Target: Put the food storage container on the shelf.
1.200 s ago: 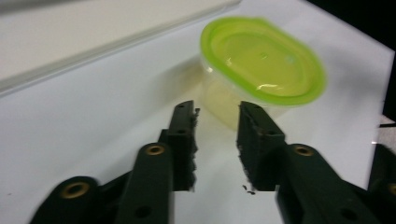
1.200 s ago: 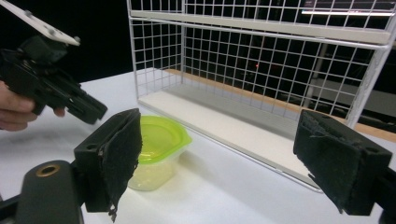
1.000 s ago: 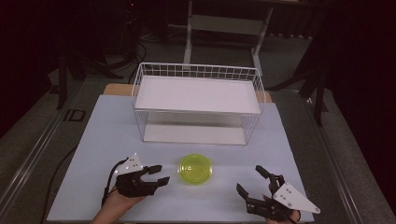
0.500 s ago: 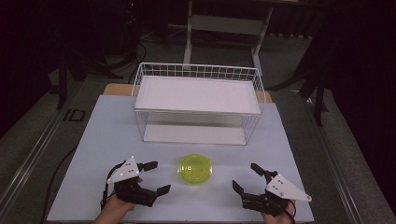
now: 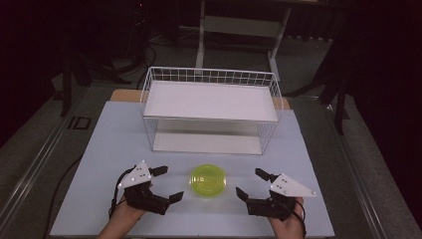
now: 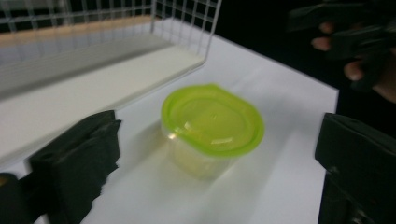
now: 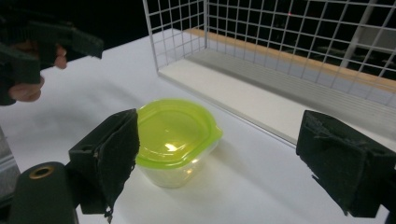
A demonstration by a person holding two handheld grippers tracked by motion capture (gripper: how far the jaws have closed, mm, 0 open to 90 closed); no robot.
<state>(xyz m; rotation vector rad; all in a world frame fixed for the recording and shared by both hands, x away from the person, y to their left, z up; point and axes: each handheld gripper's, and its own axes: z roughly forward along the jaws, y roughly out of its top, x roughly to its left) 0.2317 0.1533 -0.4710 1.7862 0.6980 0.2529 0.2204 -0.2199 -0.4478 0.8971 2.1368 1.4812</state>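
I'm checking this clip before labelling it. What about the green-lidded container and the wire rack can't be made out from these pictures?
- Container contents: high view, the green lid covers them; left gripper view, motion blur smears the clear wall.
- Whether the lid is fully snapped on: its far rim is turned away in the right gripper view.
- Wire rack lower shelf: high view, the upper shelf hides most of it; both gripper views cut the rack off at the edges.

Container (image 5: 208, 180): clear body, lime-green lid (image 7: 173, 131). Basket (image 5: 210, 110): white wire in a square grid pattern, with a white shelf. Surface (image 5: 104, 144): plain white. Each of the 2 hand-held grippers carries black jaws and a grey plate.
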